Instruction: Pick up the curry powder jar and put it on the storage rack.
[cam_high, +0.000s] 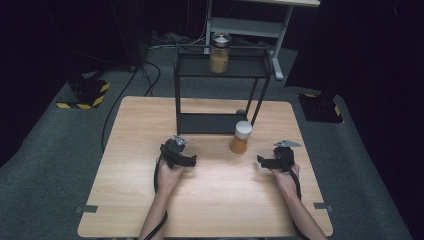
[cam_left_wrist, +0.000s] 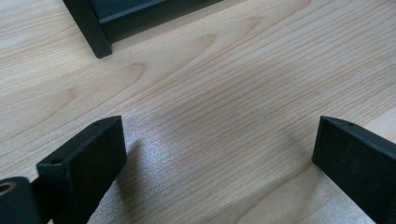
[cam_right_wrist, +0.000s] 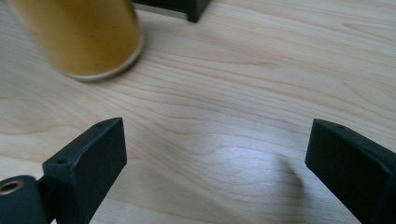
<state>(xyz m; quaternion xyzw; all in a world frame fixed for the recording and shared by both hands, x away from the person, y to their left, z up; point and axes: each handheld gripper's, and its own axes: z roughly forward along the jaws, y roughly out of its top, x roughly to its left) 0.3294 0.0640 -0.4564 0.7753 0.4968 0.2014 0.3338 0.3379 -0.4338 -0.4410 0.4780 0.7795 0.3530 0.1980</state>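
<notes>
Jar (cam_right_wrist: 77, 35) beyond right gripper (cam_right_wrist: 215, 158)

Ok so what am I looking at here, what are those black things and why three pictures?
A person sits at a wooden table, holding a hand-operated gripper in each hand: the left gripper and the right gripper. One camera looks down from above; the other two ride on the grippers, so you see each one's black jaws, spread open and holding nothing. On the table stand a black shelf rack and an amber jar with a white lid. Another jar sits on the rack's top shelf.
</notes>
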